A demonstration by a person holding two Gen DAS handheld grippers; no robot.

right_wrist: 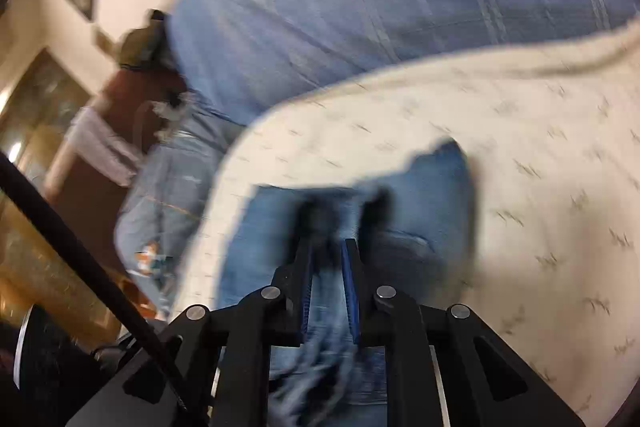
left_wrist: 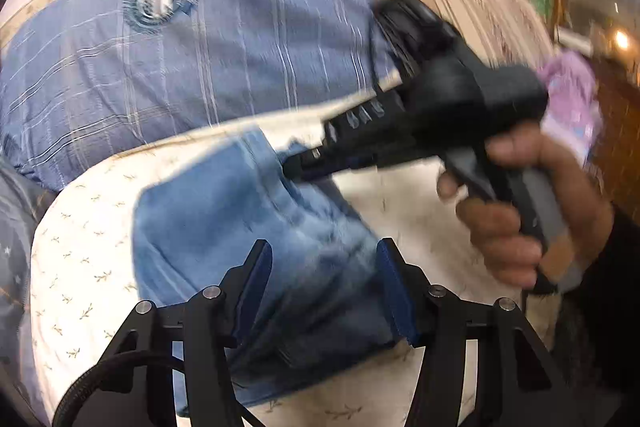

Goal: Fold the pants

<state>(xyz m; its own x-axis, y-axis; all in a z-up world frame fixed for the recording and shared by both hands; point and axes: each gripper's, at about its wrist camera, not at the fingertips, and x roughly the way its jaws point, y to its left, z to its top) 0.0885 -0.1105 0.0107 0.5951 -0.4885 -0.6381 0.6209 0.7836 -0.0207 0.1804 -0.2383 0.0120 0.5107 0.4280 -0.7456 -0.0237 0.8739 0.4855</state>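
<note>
Pants (left_wrist: 256, 227): blue denim, seen bunched in a partly folded heap on the cream bedsheet (left_wrist: 80, 247), at the centre of the left wrist view.
Left gripper (left_wrist: 324, 267): its blue-padded fingers are spread wide above the denim at 6 o'clock — nothing is gripped between them.
Right gripper (right_wrist: 326, 247): its fingers are drawn close together, with a bunch of denim pinched between the blue pads; in the left wrist view its tip is seen at the heap's 1 o'clock edge.
Right hand (left_wrist: 520, 207): wrapped around the right gripper's handle at 3 o'clock in the left wrist view.
Pillow (left_wrist: 180, 47): blue with pale stripes, laid beyond the pants at 11 o'clock.
Sharpness: both views are motion-blurred — fine folds cannot be made out.
</note>
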